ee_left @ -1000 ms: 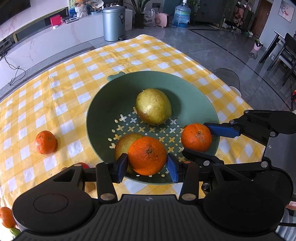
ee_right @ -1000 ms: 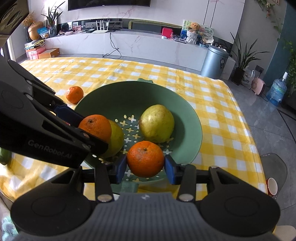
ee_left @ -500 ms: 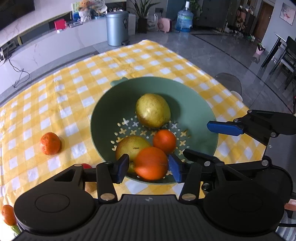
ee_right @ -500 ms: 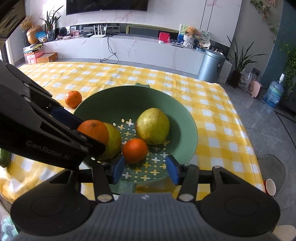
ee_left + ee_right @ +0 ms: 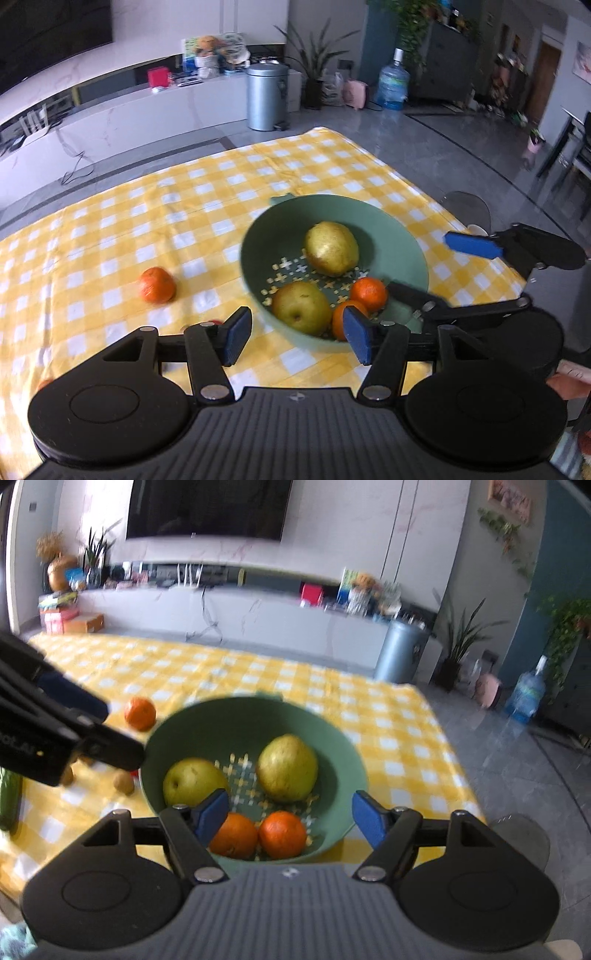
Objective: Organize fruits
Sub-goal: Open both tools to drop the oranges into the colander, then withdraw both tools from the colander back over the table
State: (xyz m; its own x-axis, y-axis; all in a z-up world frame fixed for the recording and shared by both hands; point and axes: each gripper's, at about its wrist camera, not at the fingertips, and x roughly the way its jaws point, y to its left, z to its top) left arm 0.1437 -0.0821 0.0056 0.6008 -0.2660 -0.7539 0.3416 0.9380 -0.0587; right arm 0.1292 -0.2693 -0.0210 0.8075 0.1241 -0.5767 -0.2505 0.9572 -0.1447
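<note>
Both claws hang apart and empty above the near edge of the green bowl [image 5: 402,236]: the left claw [image 5: 297,334] has its blue pads spread wide, and the right claw [image 5: 290,814] is likewise released with nothing between its pads. The bowl already carries two pears [image 5: 286,768] and two oranges [image 5: 282,834], the oranges lying against the near wall.

The likely step in hand is fetching the loose orange [image 5: 157,284], which sits on the checked surface [image 5: 184,206] to the left of the bowl, clear of its rim. To do it well, swing the left claw over that orange with pads kept wide, come down so they straddle its widest part, and close gently, since a round fruit will roll off a grip that lands off-centre.

Toward the near left edge of the surface lie small brown fruits [image 5: 123,782], something red [image 5: 135,774] partly hidden by the bowl, and a dark green item [image 5: 9,801] at the edge; what each is stays unclear. The bowl's rim and the right claw beside it are what the left claw must clear on its return.
</note>
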